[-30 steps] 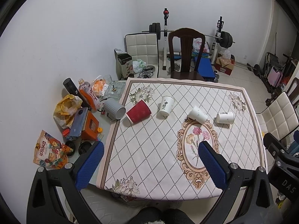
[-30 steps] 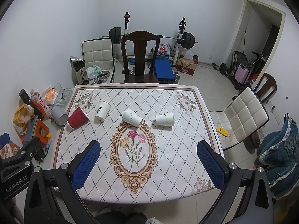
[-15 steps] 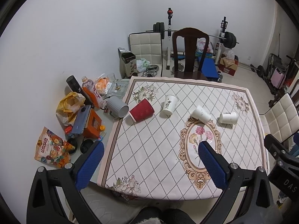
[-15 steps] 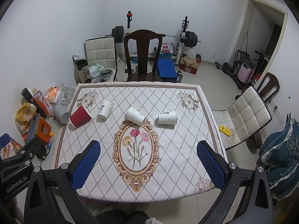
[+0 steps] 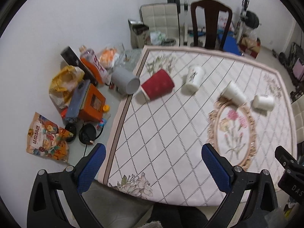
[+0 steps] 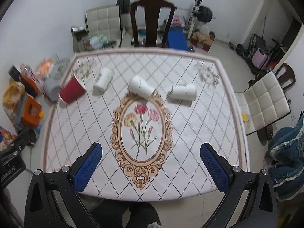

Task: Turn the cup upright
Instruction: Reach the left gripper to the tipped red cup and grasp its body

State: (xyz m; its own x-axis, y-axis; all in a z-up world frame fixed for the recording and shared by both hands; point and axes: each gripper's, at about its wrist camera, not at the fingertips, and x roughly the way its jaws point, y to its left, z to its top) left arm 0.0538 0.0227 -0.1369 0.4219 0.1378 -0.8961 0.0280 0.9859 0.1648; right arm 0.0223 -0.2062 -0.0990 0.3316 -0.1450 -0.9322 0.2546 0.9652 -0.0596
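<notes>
A red cup (image 5: 157, 85) lies on its side near the table's far left edge; it also shows in the right wrist view (image 6: 72, 92). Three white cups lie on their sides in a row to its right: one (image 5: 193, 79) (image 6: 103, 80), one (image 5: 234, 93) (image 6: 141, 87) at the top of the oval flower print, one (image 5: 263, 102) (image 6: 184, 92) farthest right. My left gripper (image 5: 152, 168) is open and empty, high above the table's near left. My right gripper (image 6: 151, 168) is open and empty, above the near edge.
The table (image 6: 199, 133) carries a diamond-patterned cloth. A grey cup (image 5: 125, 83), bags, bottles and an orange box (image 5: 91, 105) clutter the floor at left. A dark wooden chair (image 6: 152, 22) stands behind the table, a white padded chair (image 6: 264, 102) at right. Gym gear lines the back wall.
Both grippers have moved forward and down toward the table, so the cups look larger. The left view has swung slightly left. No cup has moved; both grippers stay open.
</notes>
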